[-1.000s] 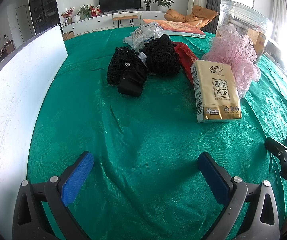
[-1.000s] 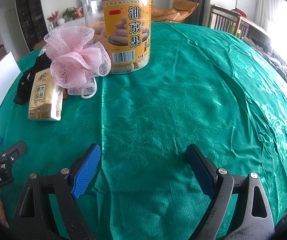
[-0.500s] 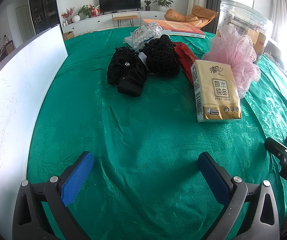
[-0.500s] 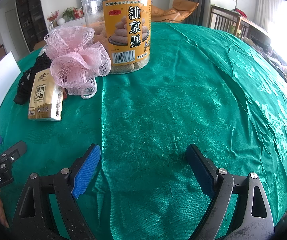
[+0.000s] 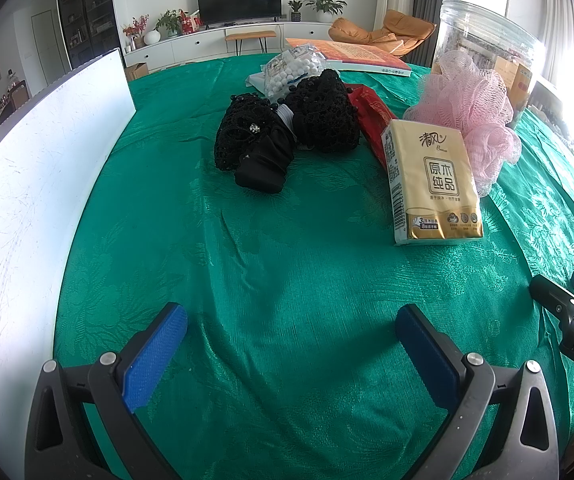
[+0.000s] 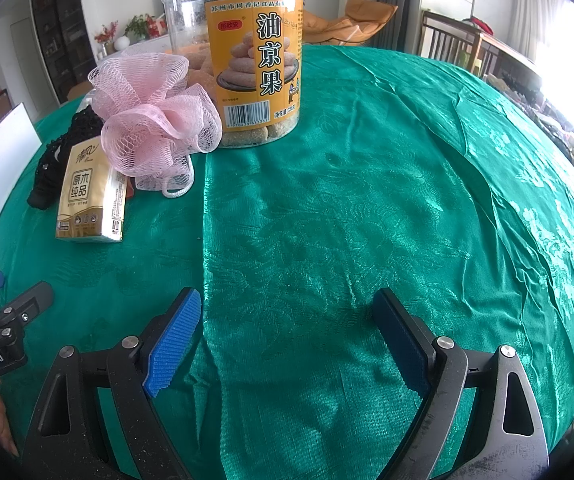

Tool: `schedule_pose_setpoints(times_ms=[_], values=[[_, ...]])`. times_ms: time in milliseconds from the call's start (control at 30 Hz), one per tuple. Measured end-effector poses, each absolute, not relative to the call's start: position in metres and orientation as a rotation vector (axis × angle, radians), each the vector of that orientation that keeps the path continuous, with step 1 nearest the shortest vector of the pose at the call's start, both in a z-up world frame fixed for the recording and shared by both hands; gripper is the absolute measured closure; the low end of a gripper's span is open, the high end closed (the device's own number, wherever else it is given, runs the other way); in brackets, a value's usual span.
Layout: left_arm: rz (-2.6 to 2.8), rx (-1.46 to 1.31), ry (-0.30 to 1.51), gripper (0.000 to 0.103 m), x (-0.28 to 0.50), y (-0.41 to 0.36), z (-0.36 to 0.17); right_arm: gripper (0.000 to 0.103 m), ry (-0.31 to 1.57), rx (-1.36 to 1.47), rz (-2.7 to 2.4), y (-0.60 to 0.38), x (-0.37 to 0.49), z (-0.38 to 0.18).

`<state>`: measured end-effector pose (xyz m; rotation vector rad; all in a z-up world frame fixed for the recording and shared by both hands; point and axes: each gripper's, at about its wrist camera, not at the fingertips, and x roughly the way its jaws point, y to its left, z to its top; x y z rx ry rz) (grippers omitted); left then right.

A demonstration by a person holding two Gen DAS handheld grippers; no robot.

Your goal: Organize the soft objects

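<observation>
A gold tissue pack (image 5: 433, 184) (image 6: 89, 196) lies on the green tablecloth. A pink mesh bath pouf (image 5: 471, 108) (image 6: 151, 116) sits just behind it. Black lacy and cloth items (image 5: 283, 132) (image 6: 59, 160) lie further back with a red packet (image 5: 371, 120) and a bag of white balls (image 5: 293, 72). My left gripper (image 5: 291, 320) is open and empty, low over bare cloth, well short of the objects. My right gripper (image 6: 287, 312) is open and empty over bare cloth, right of the pack.
A clear snack jar with an orange label (image 6: 247, 52) (image 5: 491, 44) stands behind the pouf. A white board (image 5: 35, 168) stands upright along the left edge of the table. A book (image 5: 351, 54) lies at the far side. Each gripper's tip shows in the other's view (image 5: 567, 312) (image 6: 3, 320).
</observation>
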<state>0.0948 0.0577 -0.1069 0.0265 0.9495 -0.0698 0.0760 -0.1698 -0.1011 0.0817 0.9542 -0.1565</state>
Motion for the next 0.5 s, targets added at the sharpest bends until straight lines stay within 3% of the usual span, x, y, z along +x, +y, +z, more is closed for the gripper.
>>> schedule_pose_setpoints(times_ms=[500], values=[[-0.070, 0.027, 0.949, 0.000, 0.0950, 0.0584, -0.1071, 0.013, 0.954, 0.082, -0.156, -0.1697, 0.0760, -0.1011]])
